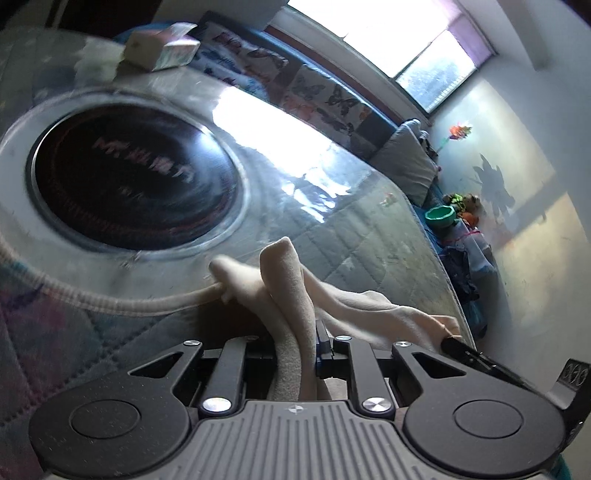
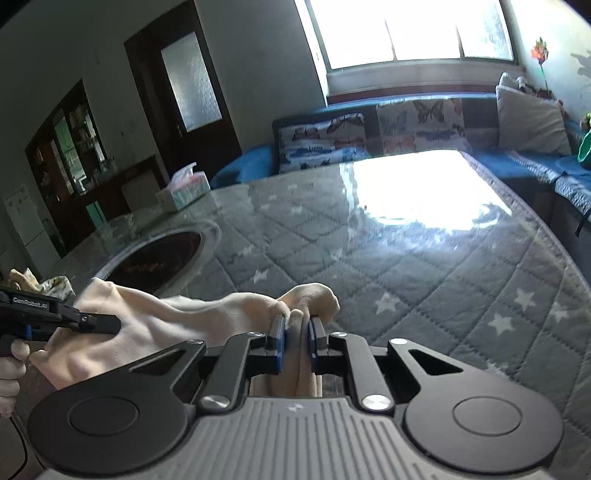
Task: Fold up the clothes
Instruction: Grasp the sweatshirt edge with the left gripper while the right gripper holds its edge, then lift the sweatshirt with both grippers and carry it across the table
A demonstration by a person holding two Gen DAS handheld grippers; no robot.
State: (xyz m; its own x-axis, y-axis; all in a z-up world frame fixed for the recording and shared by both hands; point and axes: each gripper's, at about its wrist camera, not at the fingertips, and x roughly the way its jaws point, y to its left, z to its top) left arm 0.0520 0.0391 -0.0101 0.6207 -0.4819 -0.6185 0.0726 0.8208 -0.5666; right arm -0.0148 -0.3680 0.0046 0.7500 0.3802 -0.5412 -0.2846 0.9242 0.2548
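Both grippers holding a cream garment (image 2: 155,325) above the quilted counter (image 2: 424,266).
Left gripper (image 1: 295,347) and right gripper (image 2: 295,328) fingers are pinching bunched cloth; keeping tension even would likely help.

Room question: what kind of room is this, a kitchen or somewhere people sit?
Most likely a living room at home: a blue sofa with butterfly cushions under a big window, beside a table under a quilted star cover.

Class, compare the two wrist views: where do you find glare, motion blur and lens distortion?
Left wrist view: the dark round inset and tissue box are smeared by motion blur, window glare whitens the tabletop, and the room tilts and curves. Right wrist view: sharper, with a blown-out glare patch on the quilted table cover and fisheye bowing at its edge.
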